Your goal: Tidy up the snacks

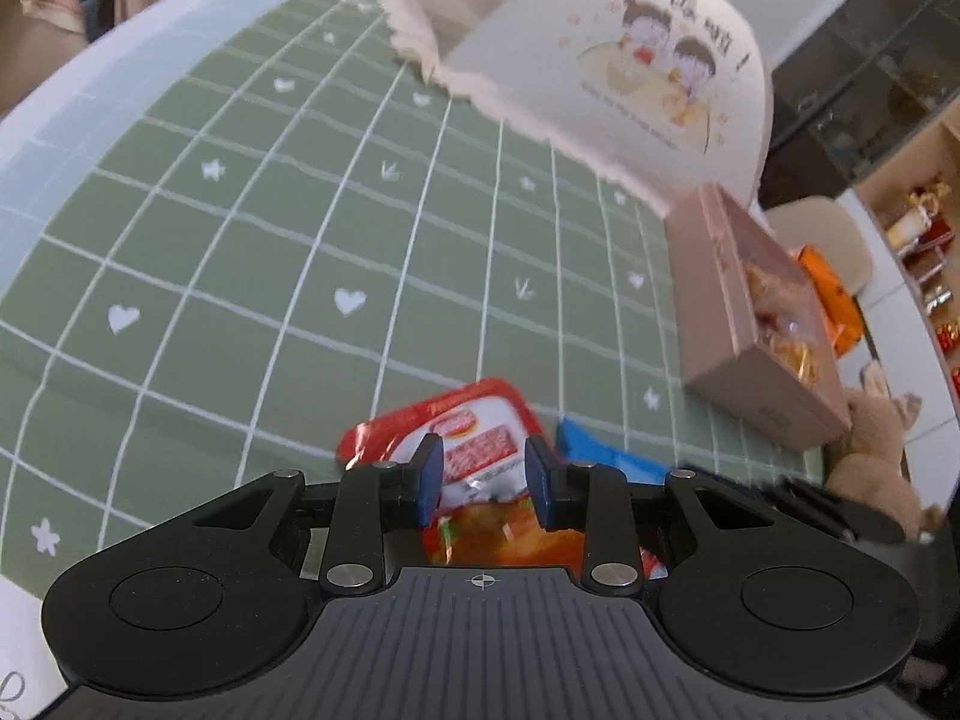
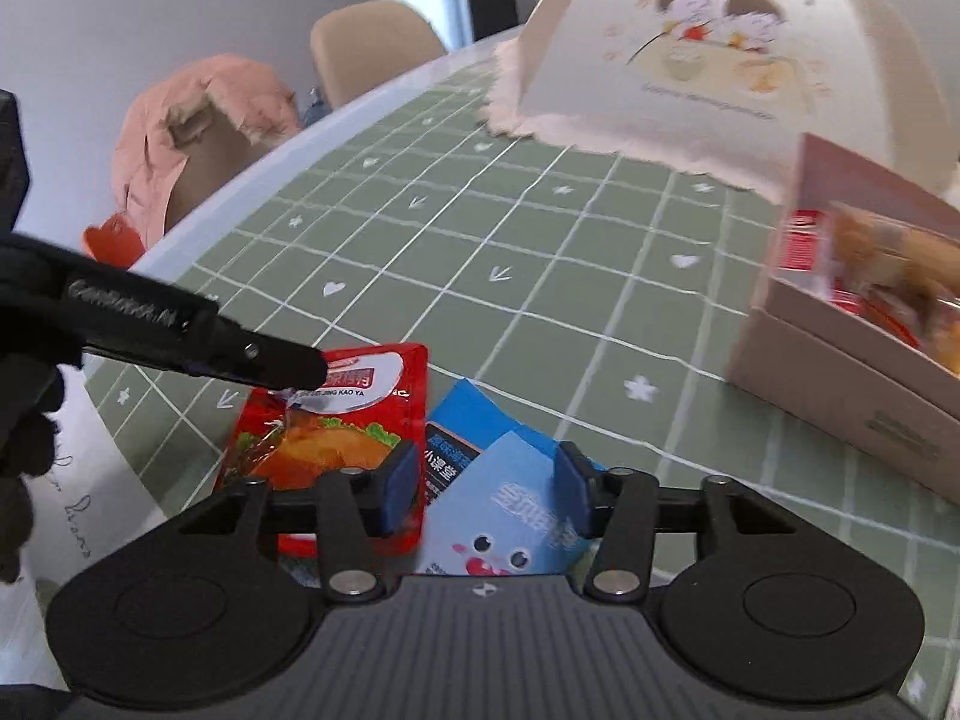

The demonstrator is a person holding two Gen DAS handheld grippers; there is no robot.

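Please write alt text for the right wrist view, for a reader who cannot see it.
The open right gripper hovers over a blue snack packet on a green grid tablecloth. Beside it the left gripper reaches to a red snack packet; an open snack box stands right.

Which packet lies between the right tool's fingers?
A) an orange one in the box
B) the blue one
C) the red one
B: in the right wrist view the blue packet sits between the right gripper fingers, while the red packet lies off to its left.
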